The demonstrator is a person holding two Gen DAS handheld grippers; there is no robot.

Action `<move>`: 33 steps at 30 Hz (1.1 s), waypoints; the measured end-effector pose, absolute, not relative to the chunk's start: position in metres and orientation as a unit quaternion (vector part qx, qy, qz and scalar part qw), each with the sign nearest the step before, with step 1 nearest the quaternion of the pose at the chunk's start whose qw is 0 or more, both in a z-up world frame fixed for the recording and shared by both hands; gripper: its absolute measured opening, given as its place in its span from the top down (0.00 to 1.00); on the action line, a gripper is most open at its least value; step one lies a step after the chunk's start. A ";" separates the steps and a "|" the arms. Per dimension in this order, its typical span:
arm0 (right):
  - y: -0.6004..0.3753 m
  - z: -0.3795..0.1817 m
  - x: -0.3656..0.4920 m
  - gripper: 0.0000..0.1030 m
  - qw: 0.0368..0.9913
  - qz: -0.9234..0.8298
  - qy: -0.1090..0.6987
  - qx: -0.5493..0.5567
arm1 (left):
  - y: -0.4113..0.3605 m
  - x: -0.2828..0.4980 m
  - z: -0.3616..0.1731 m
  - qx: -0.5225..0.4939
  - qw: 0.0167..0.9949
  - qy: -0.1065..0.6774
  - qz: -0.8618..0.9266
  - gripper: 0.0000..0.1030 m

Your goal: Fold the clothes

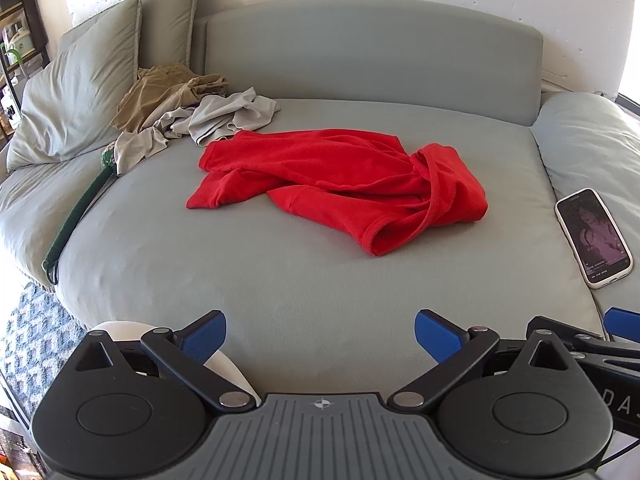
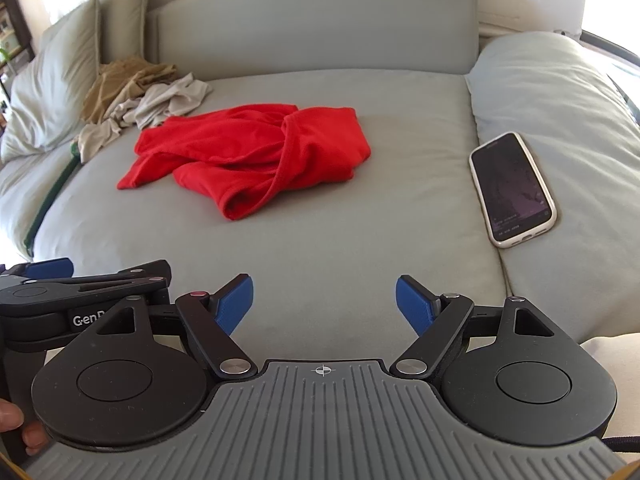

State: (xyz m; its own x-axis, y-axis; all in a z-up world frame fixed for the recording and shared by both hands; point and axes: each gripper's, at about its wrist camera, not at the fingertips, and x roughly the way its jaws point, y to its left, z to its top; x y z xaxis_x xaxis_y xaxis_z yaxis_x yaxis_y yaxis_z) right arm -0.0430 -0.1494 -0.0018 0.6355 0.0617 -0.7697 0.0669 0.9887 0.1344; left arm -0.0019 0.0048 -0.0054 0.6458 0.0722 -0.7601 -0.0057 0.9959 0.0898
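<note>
A crumpled red garment [image 1: 336,180] lies in the middle of the grey sofa seat [image 1: 280,288]; it also shows in the right wrist view [image 2: 248,156]. My left gripper [image 1: 320,338] is open and empty, hovering over the seat's front edge, well short of the garment. My right gripper [image 2: 324,304] is open and empty, beside the left one, also at the front of the seat [image 2: 320,240]. The left gripper's side shows at the left of the right wrist view [image 2: 52,280].
A pile of tan and light grey clothes [image 1: 180,108] lies at the back left by cushions [image 1: 80,80]. A phone [image 1: 594,236] [image 2: 512,190] lies on the right. A green strap [image 1: 80,208] runs along the left seam. A patterned rug [image 1: 28,332] lies lower left.
</note>
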 end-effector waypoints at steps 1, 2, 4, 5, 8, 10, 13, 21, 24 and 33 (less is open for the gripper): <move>-0.150 -0.002 -0.043 0.21 0.901 -0.001 0.427 0.075 | 0.005 -0.002 -0.006 0.040 0.906 0.421 0.022 0.02; -0.150 -0.002 -0.043 0.21 0.901 -0.001 0.427 0.075 | 0.005 -0.002 -0.006 0.040 0.906 0.421 0.022 0.02; -0.149 -0.001 -0.043 0.21 0.900 -0.002 0.428 0.075 | 0.006 -0.002 -0.006 0.039 0.905 0.422 0.022 0.02; -0.149 -0.001 -0.042 0.21 0.900 -0.002 0.429 0.075 | 0.006 -0.002 -0.006 0.038 0.905 0.423 0.022 0.02; -0.148 0.000 -0.042 0.21 0.900 -0.003 0.430 0.077 | 0.005 -0.002 -0.006 0.039 0.905 0.423 0.023 0.02; -0.148 0.000 -0.042 0.21 0.899 -0.004 0.430 0.077 | 0.005 -0.001 -0.006 0.040 0.905 0.423 0.023 0.02; -0.146 0.000 -0.041 0.21 0.899 -0.005 0.431 0.076 | 0.004 0.000 -0.006 0.040 0.905 0.424 0.024 0.02; -0.146 -0.003 -0.040 0.20 0.897 -0.006 0.435 0.077 | 0.005 0.002 -0.010 0.038 0.902 0.429 0.024 0.02; -0.147 -0.006 -0.037 0.18 0.896 -0.007 0.438 0.078 | 0.010 0.008 -0.014 0.020 0.897 0.440 0.016 0.02; -0.157 -0.019 -0.019 0.13 0.891 -0.001 0.440 0.112 | 0.061 0.039 -0.031 -0.086 0.883 0.458 0.047 0.02</move>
